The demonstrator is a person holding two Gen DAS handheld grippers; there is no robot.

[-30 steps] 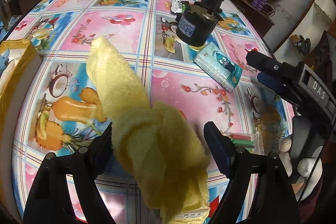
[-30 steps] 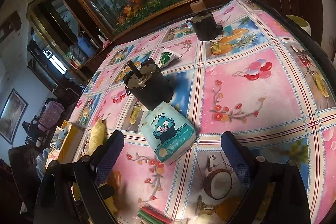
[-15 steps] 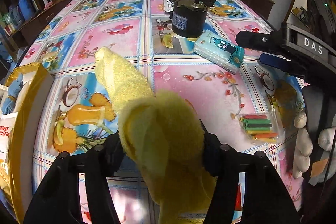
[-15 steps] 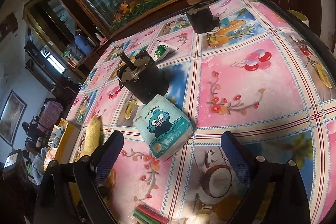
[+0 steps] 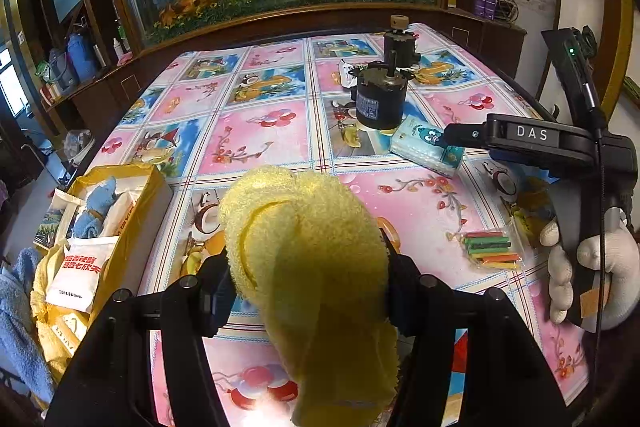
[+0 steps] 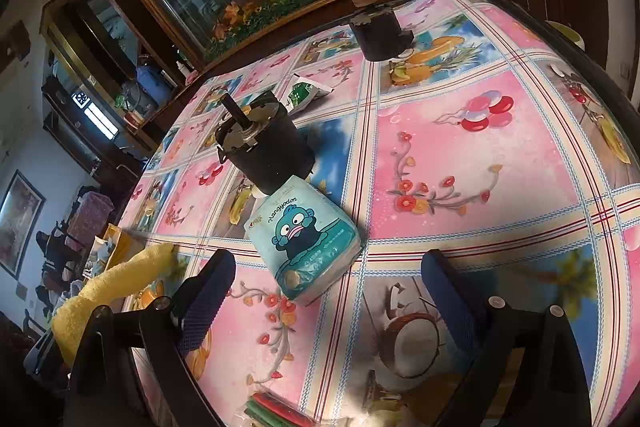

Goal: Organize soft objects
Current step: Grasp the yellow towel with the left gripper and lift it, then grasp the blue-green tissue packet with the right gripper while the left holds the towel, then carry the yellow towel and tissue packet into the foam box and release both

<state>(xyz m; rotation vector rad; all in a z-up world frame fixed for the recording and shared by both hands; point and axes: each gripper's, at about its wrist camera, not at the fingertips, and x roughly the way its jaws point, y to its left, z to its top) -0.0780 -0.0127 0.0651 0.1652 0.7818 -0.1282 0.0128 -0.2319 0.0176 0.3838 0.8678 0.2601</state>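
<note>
left gripper fingers pinching yellow towel, lifted above bench, yellow box of soft items at bench's left edge, right gripper fingers spread and empty, tissue pack on bench between them, touching black motor

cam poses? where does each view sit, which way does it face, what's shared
Left wrist: on the left gripper, facing across the table; jaws shut on the yellow towel. A gloved hand holding the right gripper shows.
Right wrist: on the right gripper, jaws open, facing the tissue pack.
Shared: tissue pack, black motor, towel.
</note>
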